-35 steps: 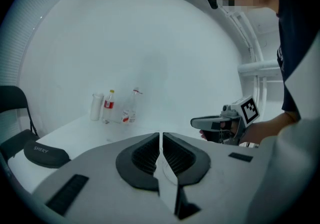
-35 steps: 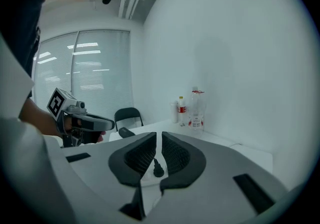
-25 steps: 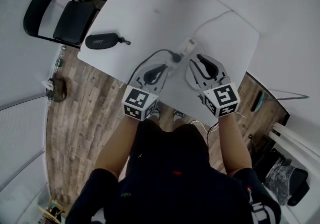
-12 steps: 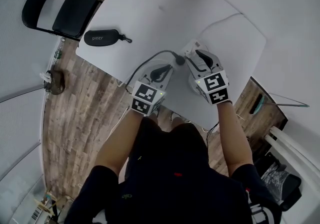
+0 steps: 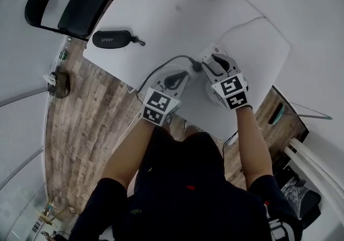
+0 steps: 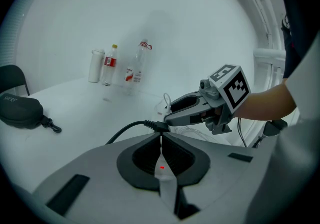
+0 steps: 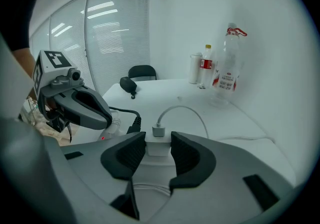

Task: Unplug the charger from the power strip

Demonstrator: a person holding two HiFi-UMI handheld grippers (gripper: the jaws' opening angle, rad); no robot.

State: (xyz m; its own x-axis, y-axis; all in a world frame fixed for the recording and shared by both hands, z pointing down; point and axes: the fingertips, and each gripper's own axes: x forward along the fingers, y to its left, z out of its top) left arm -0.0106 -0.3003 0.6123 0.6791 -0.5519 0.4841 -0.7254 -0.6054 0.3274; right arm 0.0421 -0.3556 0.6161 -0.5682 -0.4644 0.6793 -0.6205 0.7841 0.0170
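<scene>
White cube-shaped plastic charger [image 7: 159, 147] stands plugged into the long white power strip [image 5: 206, 52] at the near right of the white table [image 5: 161, 14].

In the head view the right gripper [image 5: 215, 58] covers it. The left gripper [image 5: 183, 75] lies just left, beside a black plug [image 5: 197, 66].

In the left gripper view we see that gripper's jaws clenched together on nothing. The strip's red light shows through the slit between them. Unless this gripper pins the strip down, we judge the strip could lift along with the charger.

In the right gripper view the jaws are opening and straddle the charger, with the pads close beside its smooth sides and no squeeze yet. A thin white cable [image 7: 180, 111] enters its far face. Closing too far forward could catch that connector instead of the body. A shallow hold could slip off. A tilted pull might bind the prongs or knock the black plug loose.
</scene>
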